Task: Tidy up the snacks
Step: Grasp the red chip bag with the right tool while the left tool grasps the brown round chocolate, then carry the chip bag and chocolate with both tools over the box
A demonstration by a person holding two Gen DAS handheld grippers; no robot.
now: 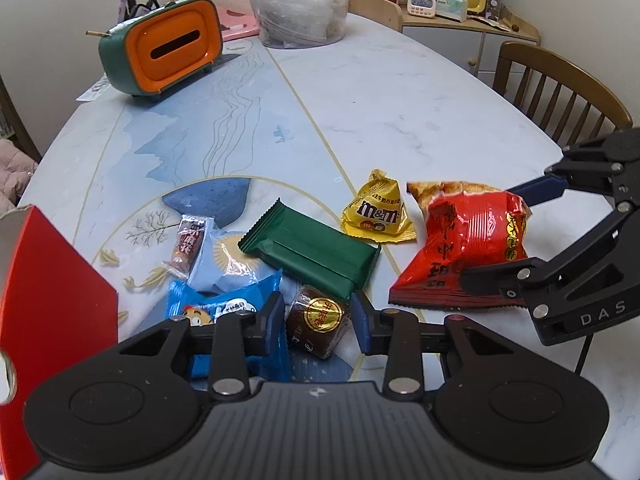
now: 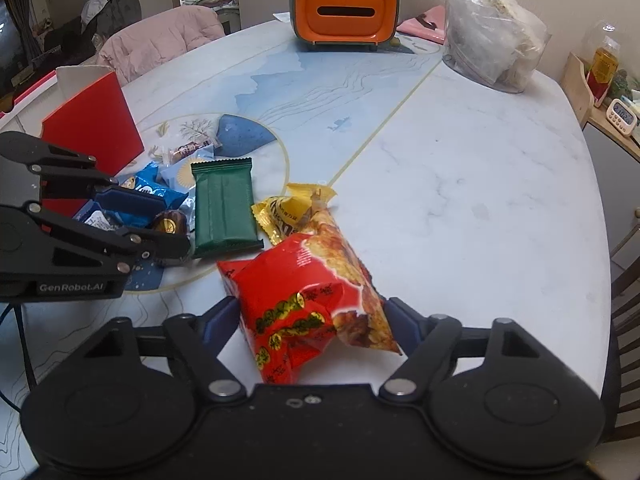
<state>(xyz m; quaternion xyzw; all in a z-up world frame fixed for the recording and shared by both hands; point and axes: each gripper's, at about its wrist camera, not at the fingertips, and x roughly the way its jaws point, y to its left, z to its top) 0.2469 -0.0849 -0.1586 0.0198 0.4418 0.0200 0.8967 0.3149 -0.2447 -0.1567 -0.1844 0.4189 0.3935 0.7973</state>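
Observation:
Several snacks lie on the marble table. My left gripper is shut on a small brown cake with a gold seal, its pads against both sides of the wrapper. Around it lie a blue packet, a pale blue packet, a thin brown candy bar and a dark green packet. A yellow M&M's bag sits farther right. My right gripper is shut on a crumpled red snack bag, which fills the gap between its fingers.
A red box stands at the near left, close to the left gripper. An orange and green tissue holder and a clear plastic bag sit at the far side. A wooden chair stands by the table's right edge.

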